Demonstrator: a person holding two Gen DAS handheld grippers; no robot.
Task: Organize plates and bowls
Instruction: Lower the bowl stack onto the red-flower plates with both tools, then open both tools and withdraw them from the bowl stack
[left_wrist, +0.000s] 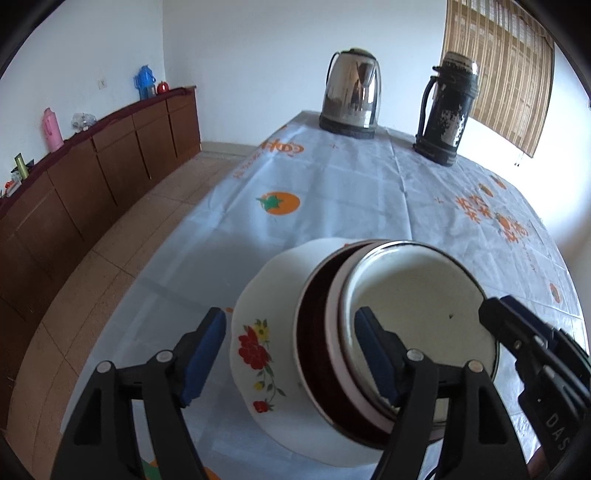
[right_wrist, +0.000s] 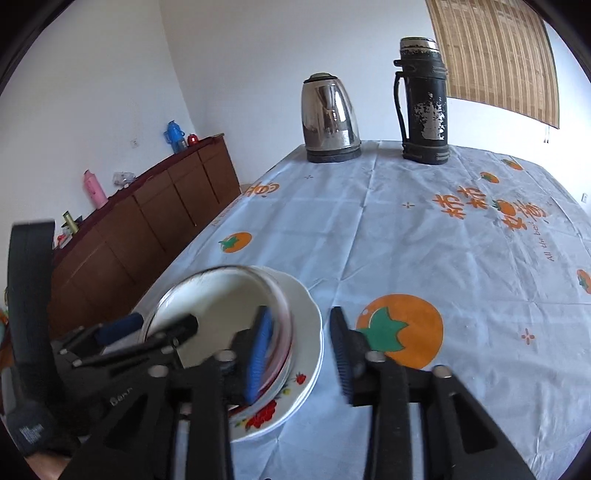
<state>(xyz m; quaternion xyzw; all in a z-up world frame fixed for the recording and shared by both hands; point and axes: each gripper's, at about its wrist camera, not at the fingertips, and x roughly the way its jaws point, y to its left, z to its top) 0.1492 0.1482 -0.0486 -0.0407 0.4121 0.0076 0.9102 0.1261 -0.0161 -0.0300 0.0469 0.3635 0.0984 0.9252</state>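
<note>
Stacked bowls (left_wrist: 388, 332) before kettle (left_wrist: 351, 94), flask (left_wrist: 445, 109)

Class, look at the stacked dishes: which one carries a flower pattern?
The white plate at the bottom of the stack: red flowers on its rim. The dark red dish and white bowl above are plain.

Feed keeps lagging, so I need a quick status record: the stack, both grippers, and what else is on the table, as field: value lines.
stack: white enamel bowl nested in a dark red bowl, on flowered white plates
stack location: near edge of the tablecloth
left gripper: open, straddling the stack's left rim, pads not pressing
right gripper: open, nothing between its fingers, just right of the stack
also on table: steel kettle, black thermos, both at the far end
loose dishes elsewhere: none visible
</note>
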